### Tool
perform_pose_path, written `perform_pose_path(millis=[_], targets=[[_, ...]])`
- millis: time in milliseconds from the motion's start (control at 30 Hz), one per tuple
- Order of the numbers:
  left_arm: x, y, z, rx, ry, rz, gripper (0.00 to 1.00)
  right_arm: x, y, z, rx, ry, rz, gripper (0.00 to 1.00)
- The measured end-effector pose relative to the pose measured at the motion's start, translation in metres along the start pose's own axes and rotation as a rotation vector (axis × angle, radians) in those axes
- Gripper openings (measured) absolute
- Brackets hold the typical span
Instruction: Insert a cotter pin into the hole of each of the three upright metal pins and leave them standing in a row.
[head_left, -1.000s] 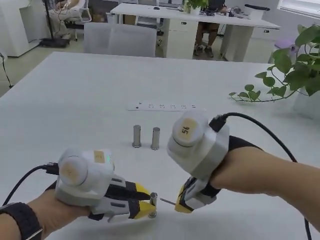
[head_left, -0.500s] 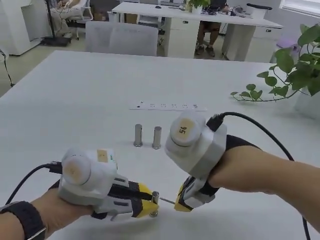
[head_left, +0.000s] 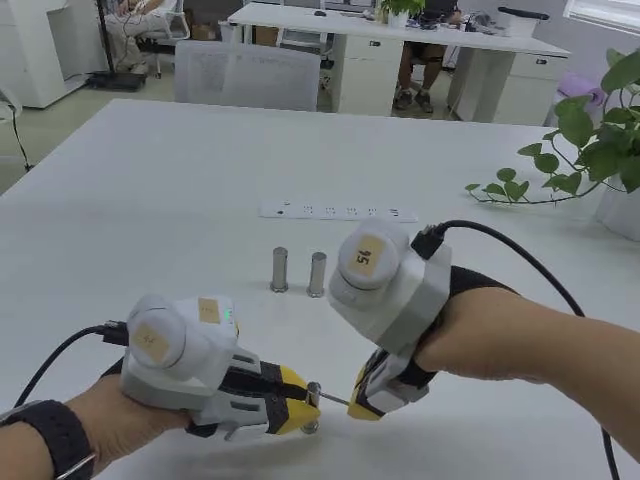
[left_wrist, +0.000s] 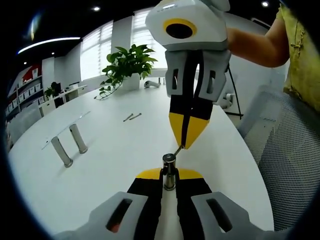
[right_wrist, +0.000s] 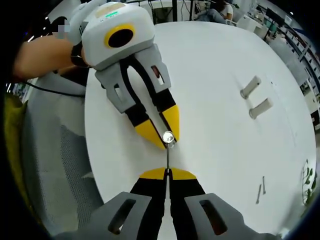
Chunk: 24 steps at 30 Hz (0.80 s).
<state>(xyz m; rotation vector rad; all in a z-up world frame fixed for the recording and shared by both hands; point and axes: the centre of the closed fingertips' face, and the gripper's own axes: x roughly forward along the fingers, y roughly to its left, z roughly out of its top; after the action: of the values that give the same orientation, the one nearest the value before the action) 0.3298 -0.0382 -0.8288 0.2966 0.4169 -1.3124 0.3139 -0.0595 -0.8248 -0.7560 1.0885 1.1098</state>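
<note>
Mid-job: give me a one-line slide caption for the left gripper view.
Left tongs clamp an upright metal pin while right tongs hold a cotter pin at its head.

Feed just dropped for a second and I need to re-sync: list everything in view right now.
Table: one, white, under everything.
Metal pins: three, silver; two upright side by side mid-table, one upright in the left gripper.
Cotter pins: three, silver; one in the right gripper, tip at the held pin's top; two lying loose toward the plant.
Power strip: one, white, beyond the standing pins.
Plant: one, green, far right of the table.
Left gripper: one, yellow-tipped, shut on the pin.
Right gripper: one, yellow-tipped, shut on the cotter pin.
</note>
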Motion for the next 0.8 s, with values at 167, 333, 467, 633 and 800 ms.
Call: perform_pose_path(millis=[167,333,467,633,800], targets=[[0.0,0.0001,-0.0002,0.001,0.0,-0.001,0.08,-0.0009,-0.0006,0.0017,-0.007,0.001,-0.001,0.02],[0.0003,0.0004,0.0001,0.002,0.001,0.0,0.08,-0.0016,-0.0019,0.0034,-0.017,0.006,-0.003,0.02],[0.0012,0.0003,0.0009,0.003,0.001,-0.002,0.08,-0.0013,-0.0028,0.0033,-0.029,0.016,-0.006,0.02],[0.0015,0.0006,0.002,0.003,-0.003,-0.003,0.08,-0.0013,-0.0034,0.005,-0.038,0.019,-0.009,0.02],[0.0018,0.0004,0.0029,0.001,-0.005,-0.005,0.08,-0.0004,-0.0036,0.0081,-0.05,0.019,-0.008,0.02]])
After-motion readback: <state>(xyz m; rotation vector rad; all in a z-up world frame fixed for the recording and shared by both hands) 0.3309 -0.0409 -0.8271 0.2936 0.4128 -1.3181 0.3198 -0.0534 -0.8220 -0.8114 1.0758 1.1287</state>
